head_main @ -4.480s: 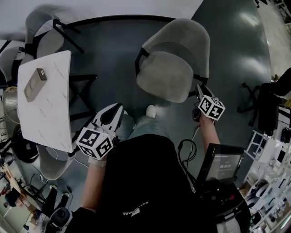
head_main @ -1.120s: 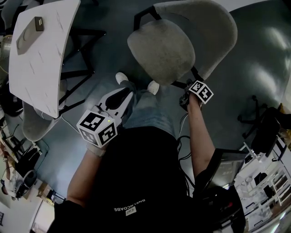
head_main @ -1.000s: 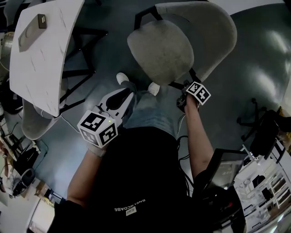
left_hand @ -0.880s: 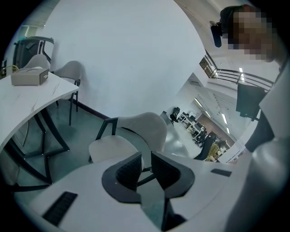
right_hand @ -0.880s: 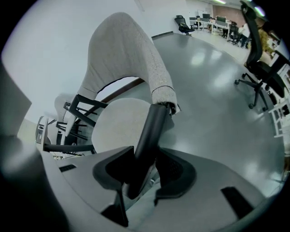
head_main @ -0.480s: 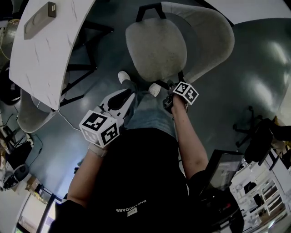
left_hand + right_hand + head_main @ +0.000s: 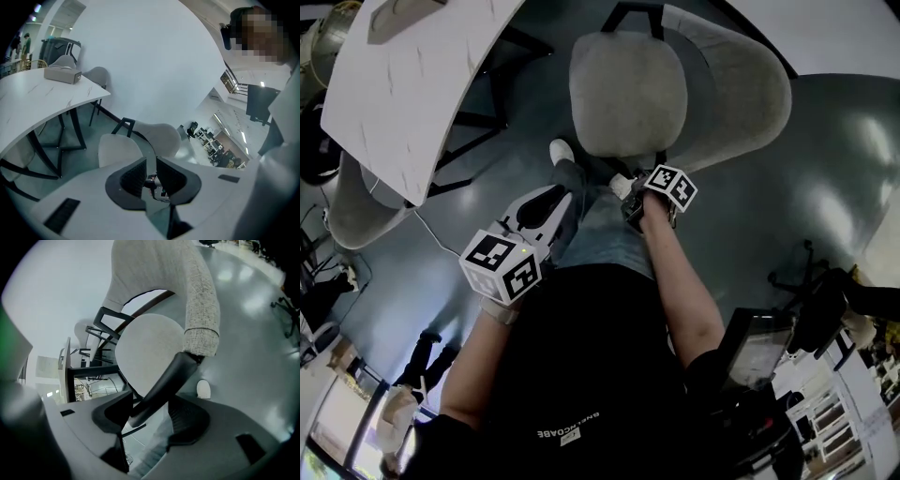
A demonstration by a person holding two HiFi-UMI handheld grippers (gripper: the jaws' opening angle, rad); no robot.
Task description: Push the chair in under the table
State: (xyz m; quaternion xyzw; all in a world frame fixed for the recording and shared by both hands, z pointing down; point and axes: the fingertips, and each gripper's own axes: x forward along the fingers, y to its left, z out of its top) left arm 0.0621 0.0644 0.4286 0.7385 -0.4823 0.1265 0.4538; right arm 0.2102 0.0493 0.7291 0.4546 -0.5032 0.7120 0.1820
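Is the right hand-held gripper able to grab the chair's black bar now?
Probably yes. The black bar lies between the jaws of the right hand-held gripper, which have just been opening, and nothing blocks it.

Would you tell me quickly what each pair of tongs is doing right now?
Left tongs: barely open, nothing between them.
Right tongs: open, have just been opening, loose around the chair's black strut.
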